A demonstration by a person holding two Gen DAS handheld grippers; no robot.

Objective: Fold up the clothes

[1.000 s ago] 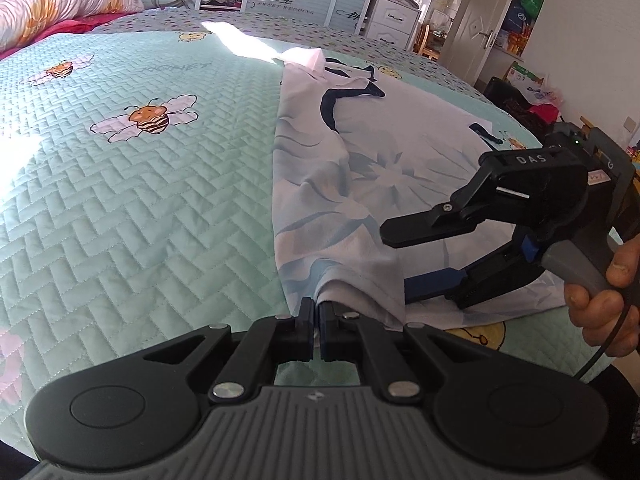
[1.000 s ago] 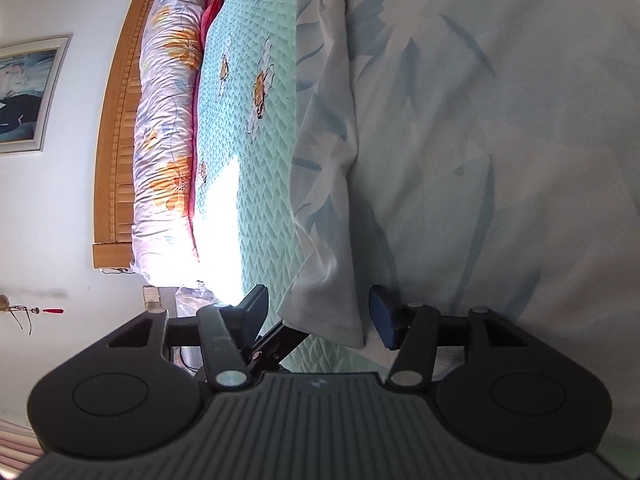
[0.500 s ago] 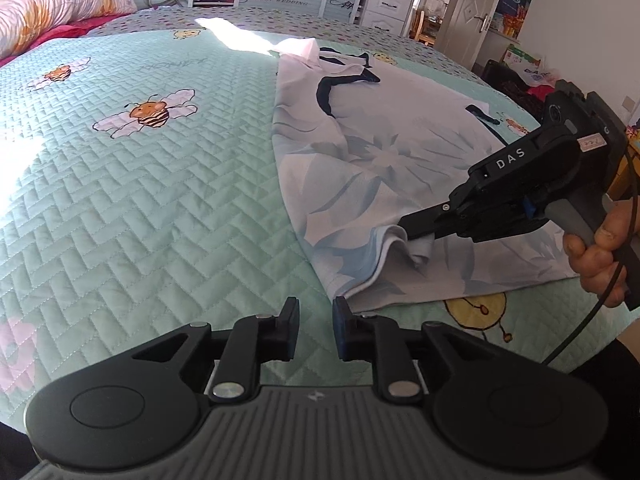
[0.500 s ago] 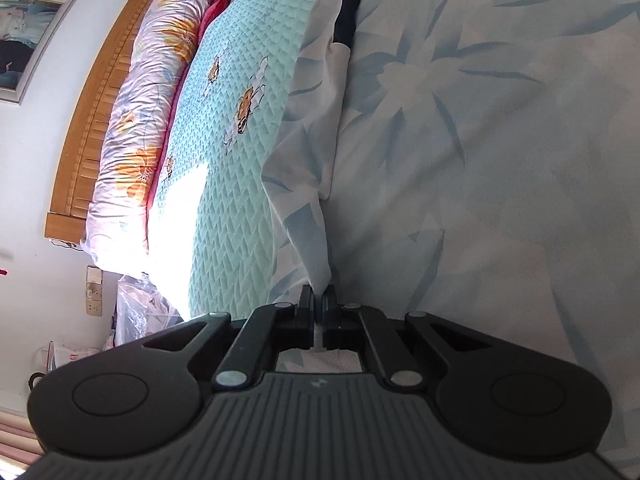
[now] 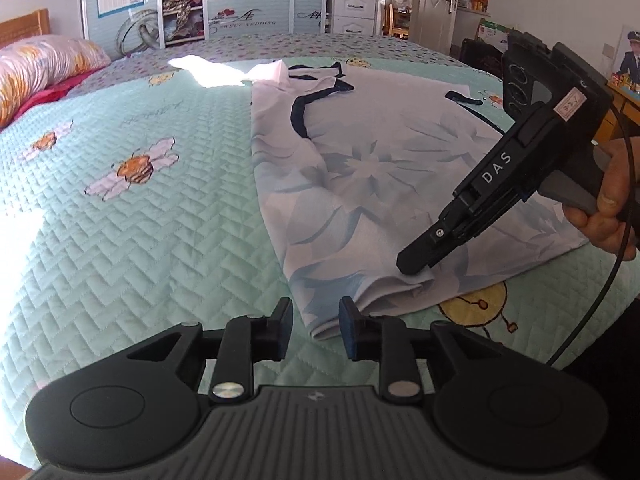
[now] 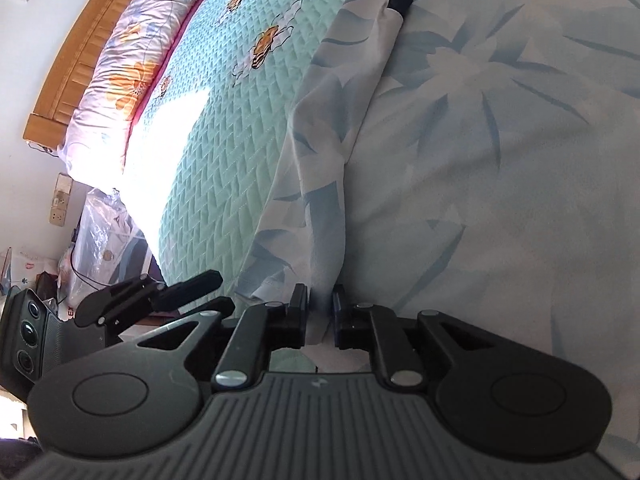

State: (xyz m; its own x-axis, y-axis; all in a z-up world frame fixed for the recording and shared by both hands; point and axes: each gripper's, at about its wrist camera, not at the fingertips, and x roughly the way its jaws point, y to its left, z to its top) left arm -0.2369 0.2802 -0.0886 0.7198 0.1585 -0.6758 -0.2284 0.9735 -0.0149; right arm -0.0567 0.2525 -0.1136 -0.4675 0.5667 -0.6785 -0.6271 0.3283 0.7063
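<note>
A pale shirt (image 5: pixel 380 168) with a blue leaf print and dark collar trim lies flat on the teal quilted bedspread (image 5: pixel 140 240). Its near corner lies loose between the fingers of my left gripper (image 5: pixel 314 328), whose jaws are opening without touching it. To the right, my right gripper (image 5: pixel 416 266) points down at a raised fold in the shirt's hem. In the right wrist view that fold of the shirt (image 6: pixel 480 160) stands between the right gripper's (image 6: pixel 320 316) pads, which are opening with a narrow gap. The left gripper (image 6: pixel 222 290) shows at the lower left there.
A person's hand (image 5: pixel 608 216) holds the right gripper's handle, with a cable hanging from it. A floral pillow (image 5: pixel 40 64) and wooden headboard (image 6: pixel 72 60) lie at the bed's far end. Wardrobes (image 5: pixel 180 0) stand behind the bed, and bags (image 6: pixel 104 232) beside it.
My left gripper let go of the shirt's near corner and its jaws spread. The right gripper closed on the hem fold, rolled, and has now parted a little.
</note>
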